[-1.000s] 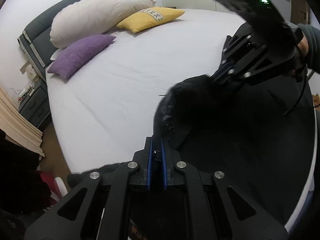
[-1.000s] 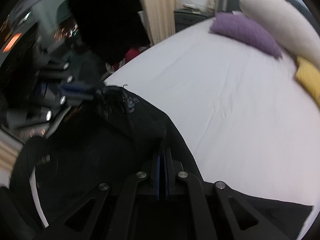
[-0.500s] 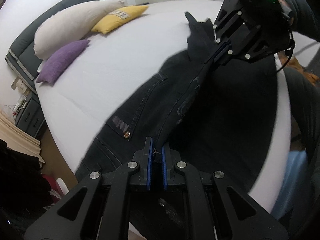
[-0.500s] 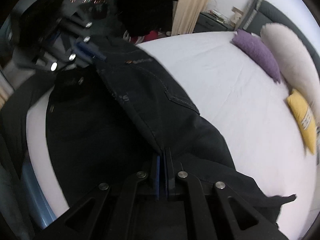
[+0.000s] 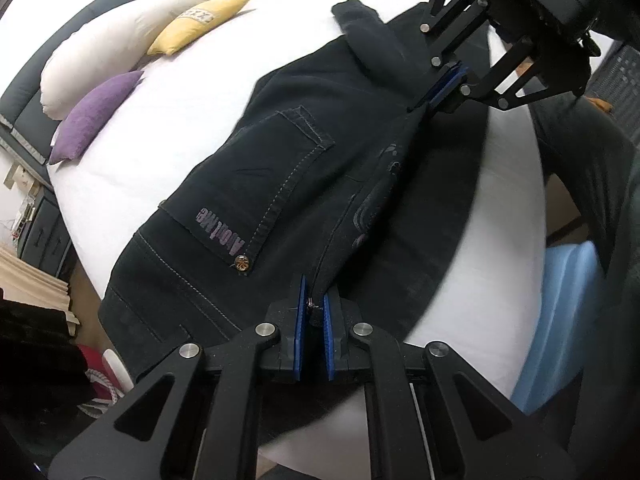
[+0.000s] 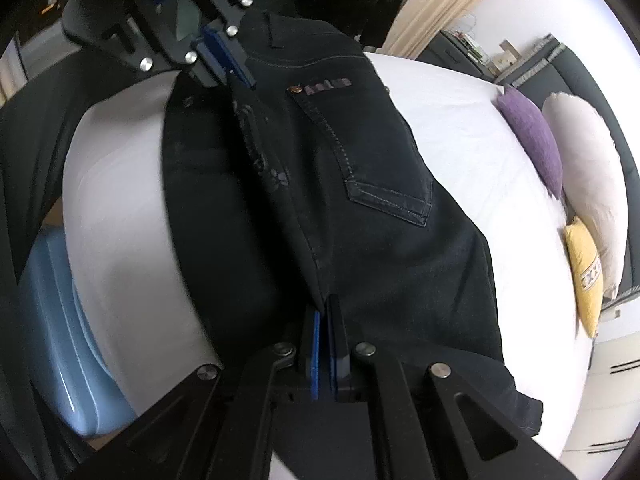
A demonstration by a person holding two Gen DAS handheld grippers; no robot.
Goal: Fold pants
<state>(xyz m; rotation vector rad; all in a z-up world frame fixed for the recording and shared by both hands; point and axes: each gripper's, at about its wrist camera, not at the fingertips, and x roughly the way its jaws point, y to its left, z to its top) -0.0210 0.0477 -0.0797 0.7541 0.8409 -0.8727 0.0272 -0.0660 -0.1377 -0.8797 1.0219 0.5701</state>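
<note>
Dark pants (image 5: 280,184) lie across the white bed (image 5: 168,120), mid-frame. At bottom centre the left gripper (image 5: 314,312) pinches their edge; at upper right the right gripper (image 5: 448,88) too. Uneven pull could skew the fold

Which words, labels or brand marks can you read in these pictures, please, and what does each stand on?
"AlotMe": purple lettering on the back pocket of the black pants, upside down in the left wrist view.
Same lettering in the right wrist view: too blurred to read.
Yellow cushion's patterned band: no legible text.
</note>
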